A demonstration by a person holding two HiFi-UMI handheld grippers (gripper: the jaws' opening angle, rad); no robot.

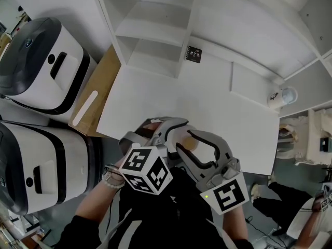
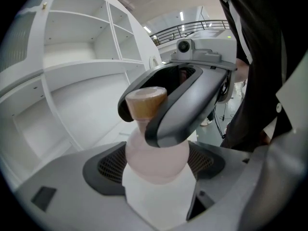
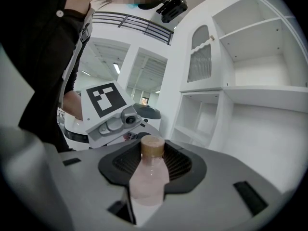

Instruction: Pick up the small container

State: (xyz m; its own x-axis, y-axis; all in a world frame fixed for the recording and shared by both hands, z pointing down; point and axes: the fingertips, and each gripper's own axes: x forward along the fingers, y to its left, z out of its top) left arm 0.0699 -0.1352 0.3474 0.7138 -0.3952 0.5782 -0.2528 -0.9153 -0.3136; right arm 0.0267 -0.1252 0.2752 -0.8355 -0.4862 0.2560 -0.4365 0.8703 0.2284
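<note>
Closest in, black-and-white square markers show on the cube (image 1: 146,168) of the left claw (image 2: 156,163) and on the right claw (image 3: 150,170). Both claws are closed from opposite sides on one small bottle (image 2: 156,153), pale pink with a brown cap (image 3: 152,147), held over the near edge of the white desk (image 1: 207,102). Open desk top stretches to a paper cup (image 1: 282,96) at the far right corner. White shelves (image 1: 155,35) bound the back.

Open tabletop (image 1: 207,102) ahead; shelf unit (image 1: 150,35) behind, white machines (image 1: 46,61) left.
</note>
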